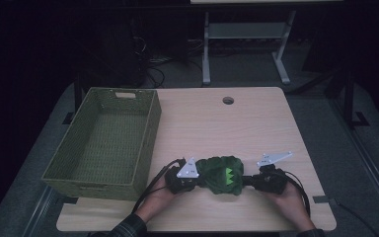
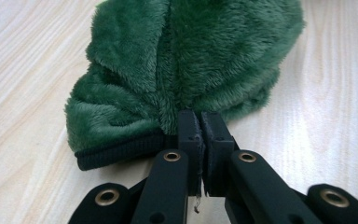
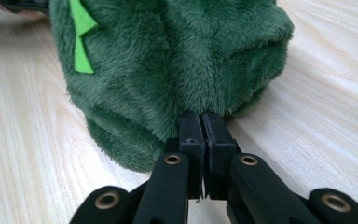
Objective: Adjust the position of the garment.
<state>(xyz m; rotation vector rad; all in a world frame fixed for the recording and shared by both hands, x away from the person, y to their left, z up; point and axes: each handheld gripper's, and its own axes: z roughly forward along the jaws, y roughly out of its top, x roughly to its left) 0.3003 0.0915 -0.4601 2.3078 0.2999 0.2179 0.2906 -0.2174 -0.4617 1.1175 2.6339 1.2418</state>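
1. The olive-green woven rectangular basket stands on the left part of the table, its long side running away from the person. A handle slot shows in its far end wall. Nothing lies in it; its woven floor is bare.

2. The light wooden table has a round cable hole near its far edge, well apart from everything else.

3. The dark green fluffy plush garment with bright green felt zigzag spikes lies bunched on the table near the front edge, just right of the basket's near corner and outside it. In the left gripper view a black ribbed cuff edges the fabric.

4. The left gripper is clenched on the garment's left edge; in the left gripper view its jaws meet with a fold of green fur pinched between them.

5. The right gripper is clamped on the garment's right edge, the fur caught between the closed pads in the right gripper view.

6. Between garment and basket stands the basket's right wall; the left gripper's black cable trails along its near corner.

7. Beyond the table, on the dark floor, stand the white legs of another table.
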